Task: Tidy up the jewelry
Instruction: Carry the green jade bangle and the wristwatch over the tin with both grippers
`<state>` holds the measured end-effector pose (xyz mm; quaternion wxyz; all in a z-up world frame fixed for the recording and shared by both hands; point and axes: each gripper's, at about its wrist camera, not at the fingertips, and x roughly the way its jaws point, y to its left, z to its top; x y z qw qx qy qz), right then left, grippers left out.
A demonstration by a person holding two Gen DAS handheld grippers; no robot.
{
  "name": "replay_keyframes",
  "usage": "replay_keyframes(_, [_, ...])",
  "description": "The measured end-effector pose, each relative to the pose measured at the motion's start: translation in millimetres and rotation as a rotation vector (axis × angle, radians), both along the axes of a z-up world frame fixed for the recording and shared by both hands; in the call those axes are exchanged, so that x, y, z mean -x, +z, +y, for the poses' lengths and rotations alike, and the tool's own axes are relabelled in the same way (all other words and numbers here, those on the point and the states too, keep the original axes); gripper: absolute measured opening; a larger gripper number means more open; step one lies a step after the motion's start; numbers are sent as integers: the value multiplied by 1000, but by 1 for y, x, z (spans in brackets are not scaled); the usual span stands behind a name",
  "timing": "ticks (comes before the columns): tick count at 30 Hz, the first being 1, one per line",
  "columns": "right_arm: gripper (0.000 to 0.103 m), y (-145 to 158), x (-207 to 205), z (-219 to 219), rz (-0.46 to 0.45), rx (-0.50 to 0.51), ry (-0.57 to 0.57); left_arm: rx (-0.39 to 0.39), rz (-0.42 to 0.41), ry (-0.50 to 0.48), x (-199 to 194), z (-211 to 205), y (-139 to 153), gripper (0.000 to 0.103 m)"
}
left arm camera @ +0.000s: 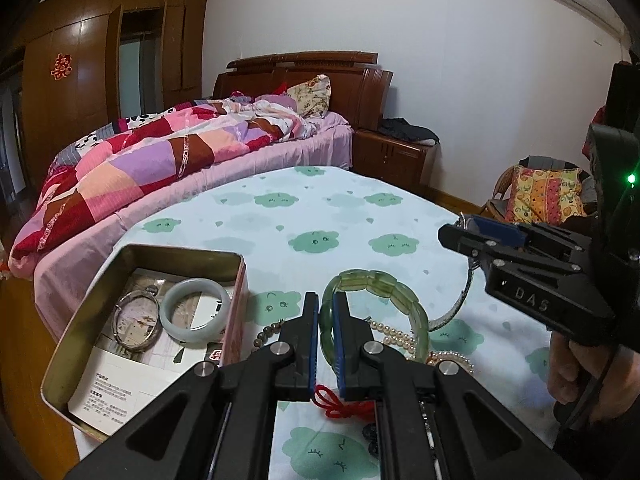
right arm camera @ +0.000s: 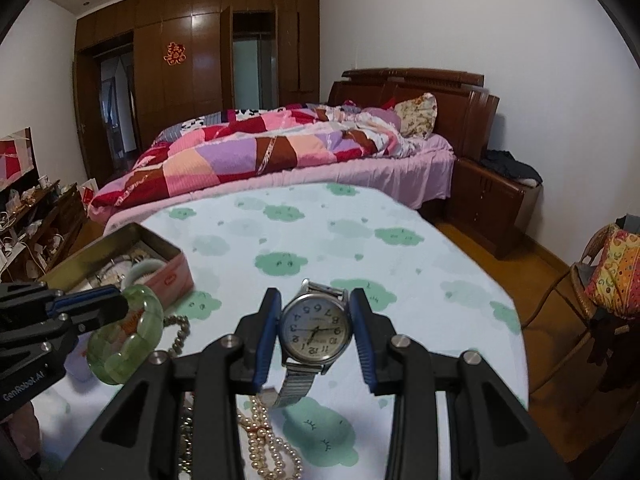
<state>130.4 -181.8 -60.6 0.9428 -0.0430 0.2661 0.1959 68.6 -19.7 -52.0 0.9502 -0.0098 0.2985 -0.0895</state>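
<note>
With the left gripper point(left arm camera: 326, 332) pinching the green bangle point(left arm camera: 376, 304) and the right gripper point(right arm camera: 316, 332) clamping the watch point(right arm camera: 314, 330) above the table point(left arm camera: 320, 216), each should travel level over the tin point(left arm camera: 80, 320) before release.

Pearl strand point(right arm camera: 264, 436) partly behind right tongs point(right arm camera: 316, 330)

tin point(left arm camera: 236, 280) left on table point(left arm camera: 320, 208) | bangle point(left arm camera: 196, 310) in tin | bed point(left arm camera: 168, 152) behind table
</note>
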Motion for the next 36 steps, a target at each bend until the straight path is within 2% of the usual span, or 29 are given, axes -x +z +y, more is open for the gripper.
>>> replay_keyframes(9, [38,23,12,5,-52,2,23,7,-20,0,7,5,12,6])
replay_keyframes(16, [38,36,15,14,-73,-8,55,16,-32,37,10,21,18,6])
replay_keyframes(36, [38,47,17,88,-95,29,226,45,-18,154,11,74,16,6])
